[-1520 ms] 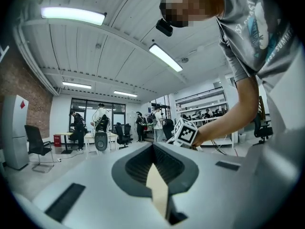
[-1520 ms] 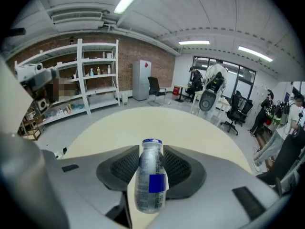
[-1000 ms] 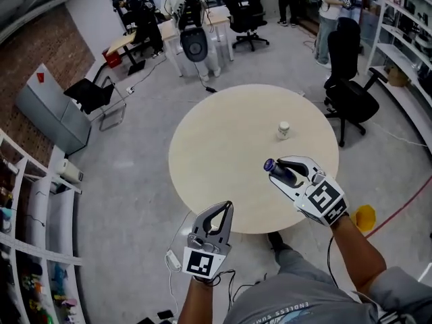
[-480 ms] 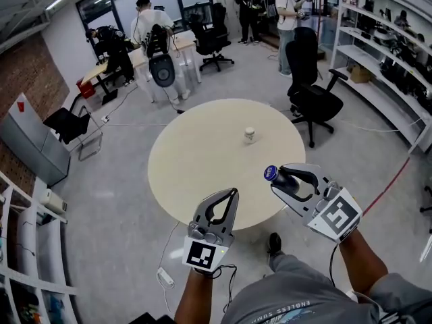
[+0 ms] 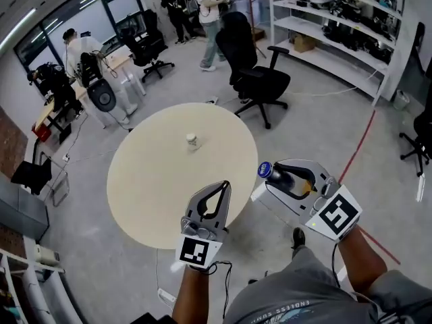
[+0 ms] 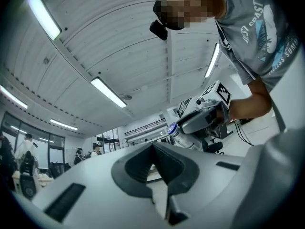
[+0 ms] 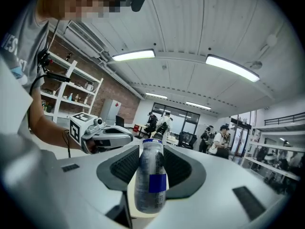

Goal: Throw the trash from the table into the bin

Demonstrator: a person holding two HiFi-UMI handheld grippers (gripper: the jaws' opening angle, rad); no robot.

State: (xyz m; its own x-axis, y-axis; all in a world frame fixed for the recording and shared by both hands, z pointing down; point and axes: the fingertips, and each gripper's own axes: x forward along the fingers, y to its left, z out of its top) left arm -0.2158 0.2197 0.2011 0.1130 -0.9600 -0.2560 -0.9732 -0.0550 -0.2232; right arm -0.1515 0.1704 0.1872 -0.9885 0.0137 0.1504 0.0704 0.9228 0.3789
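The right gripper point(image 5: 282, 180) is closed on a small bottle point(image 7: 150, 178). Its jaws stand partly apart, and the ribbed pads press on either side of the bottle body. The bottle lies lengthwise along the jaws, base toward the gripper body and blue-capped neck sticking out past the fingertips. This grip probably suits carrying, since the pads bear on the widest part of the body and the bottle cannot roll out sideways. In the head view the gripper and bottle are off the table point(image 5: 155, 187), just beyond its right-hand edge and above the floor. The cap end points back toward the tabletop. The left gripper point(image 5: 221, 189) is closed with nothing in it. In the left gripper view its two pads meet along a single seam with no object between them. It hangs over the near edge of the table, close beside the right gripper, and appears to be idle while the right does the carrying. A small pale cup point(image 5: 193, 141) stands upright near the middle of the table, well apart from both grippers. It is probably the next item to clear. A black office chair point(image 5: 251, 78) stands beyond the far right of the table. No bin shows in any view, so its position relative to the bottle cannot be given.
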